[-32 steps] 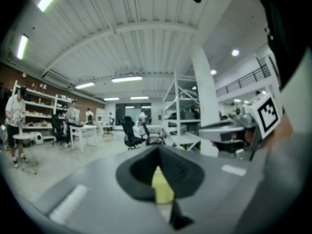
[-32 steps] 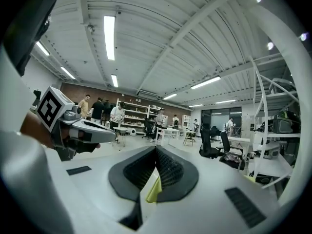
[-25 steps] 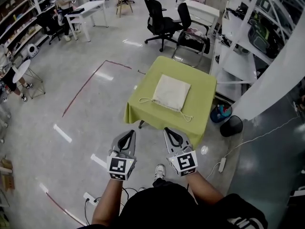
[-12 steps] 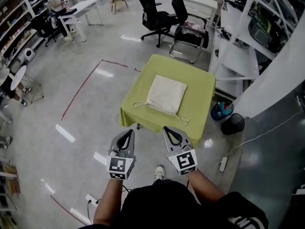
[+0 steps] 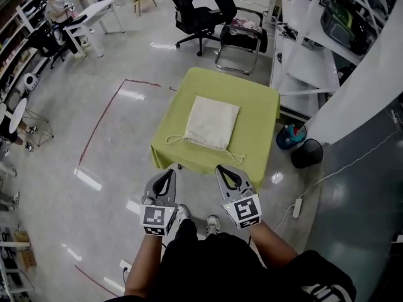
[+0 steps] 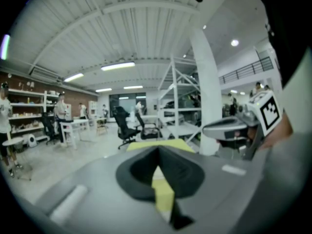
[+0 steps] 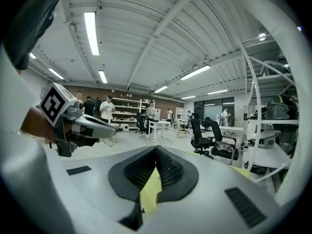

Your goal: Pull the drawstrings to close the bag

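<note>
On the green-clothed surface (image 5: 258,106) the cream bag (image 5: 213,122) lies flat, well ahead of the left claw (image 5: 167,175) and right claw (image 5: 225,172), both closed and empty, so this looks like the approach, and next each must open onto a drawstring (image 5: 173,138) at the bag's near edge.

cream bag (image 5: 213,122) – yellow-green tablecloth (image 5: 257,126), black chairs (image 5: 195,19), black-and-white marker cubes (image 5: 243,211)
</note>
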The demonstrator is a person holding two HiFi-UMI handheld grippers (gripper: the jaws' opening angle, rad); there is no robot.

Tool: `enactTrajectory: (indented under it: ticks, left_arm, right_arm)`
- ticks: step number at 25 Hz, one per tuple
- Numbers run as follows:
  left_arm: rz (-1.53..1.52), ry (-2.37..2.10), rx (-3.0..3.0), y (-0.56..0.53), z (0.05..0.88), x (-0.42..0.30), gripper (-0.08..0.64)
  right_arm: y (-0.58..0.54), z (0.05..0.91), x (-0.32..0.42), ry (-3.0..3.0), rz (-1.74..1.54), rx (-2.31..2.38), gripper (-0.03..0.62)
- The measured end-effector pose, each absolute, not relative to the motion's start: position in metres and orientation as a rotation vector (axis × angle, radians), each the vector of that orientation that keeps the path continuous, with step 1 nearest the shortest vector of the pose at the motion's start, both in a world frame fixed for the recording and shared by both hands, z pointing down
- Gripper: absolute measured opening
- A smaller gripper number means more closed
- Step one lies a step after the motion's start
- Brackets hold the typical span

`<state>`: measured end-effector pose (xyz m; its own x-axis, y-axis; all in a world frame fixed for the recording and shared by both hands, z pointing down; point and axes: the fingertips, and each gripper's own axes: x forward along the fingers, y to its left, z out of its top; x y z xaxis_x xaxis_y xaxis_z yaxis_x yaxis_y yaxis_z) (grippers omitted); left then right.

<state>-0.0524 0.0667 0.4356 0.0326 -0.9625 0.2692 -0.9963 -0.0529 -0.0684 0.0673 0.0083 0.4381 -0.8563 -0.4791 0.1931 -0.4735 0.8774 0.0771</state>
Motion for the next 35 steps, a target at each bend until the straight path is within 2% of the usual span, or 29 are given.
enactTrajectory:
  ticks: [19, 35]
  left_arm:
    - [0.405, -1.795, 2.407, -0.061, 0.460, -0.107, 0.006]
    - [0.498, -1.633, 2.441, -0.106, 0.519, -0.158, 0.006]
  right_arm:
    - [-0.111, 0.442, 0.048, -2.620, -0.044, 1.153, 0.006]
    - [-0.124, 0.485, 0.033, -2.468, 0.066, 1.299, 0.006]
